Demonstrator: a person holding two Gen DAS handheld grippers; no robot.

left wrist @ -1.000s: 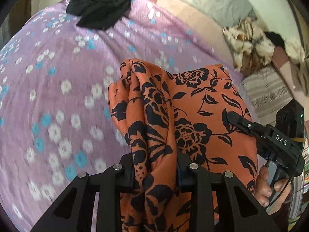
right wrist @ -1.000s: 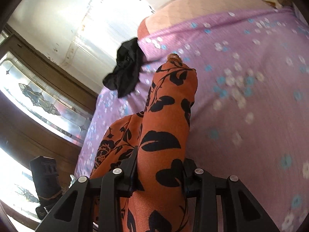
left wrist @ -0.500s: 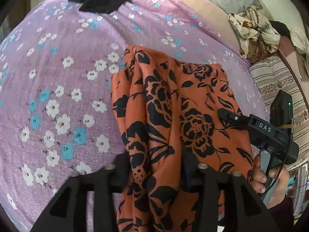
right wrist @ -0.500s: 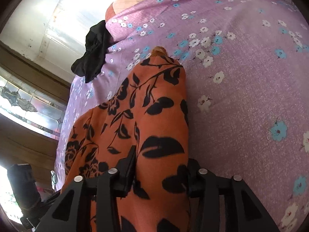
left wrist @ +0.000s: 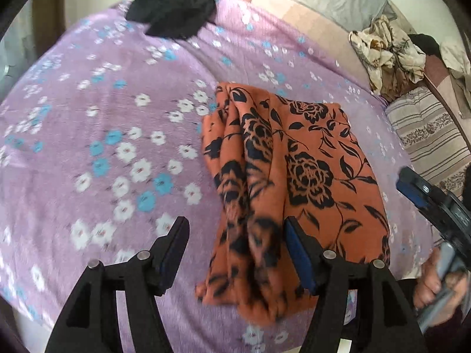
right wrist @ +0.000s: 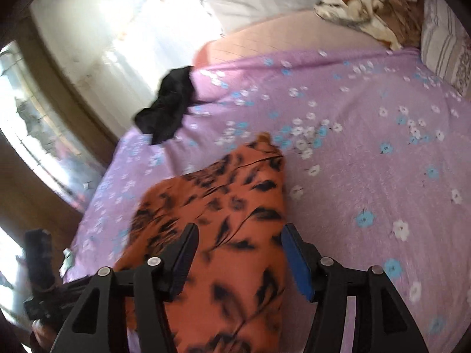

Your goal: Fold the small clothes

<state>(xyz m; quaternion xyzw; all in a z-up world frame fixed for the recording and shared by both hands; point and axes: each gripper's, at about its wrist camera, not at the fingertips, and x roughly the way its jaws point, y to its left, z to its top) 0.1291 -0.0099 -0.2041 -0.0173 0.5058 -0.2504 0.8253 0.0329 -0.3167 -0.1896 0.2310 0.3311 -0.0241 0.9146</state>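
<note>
Left gripper [left wrist: 235,253]: fingers spread wide, released, the bunched edge of the orange floral garment [left wrist: 294,170] lying loose between them. Right gripper [right wrist: 238,260]: likewise spread, cloth under the gap, nothing pinched. The garment rests on the purple flowered bedspread [left wrist: 103,123], part-folded, one side smooth, the other gathered; judged set down so the fold can settle before regripping. A black garment [left wrist: 173,14] lies well apart at the far edge, crumpled cream clothes [left wrist: 385,47] beyond. No legible writing or brand observed on any item
</note>
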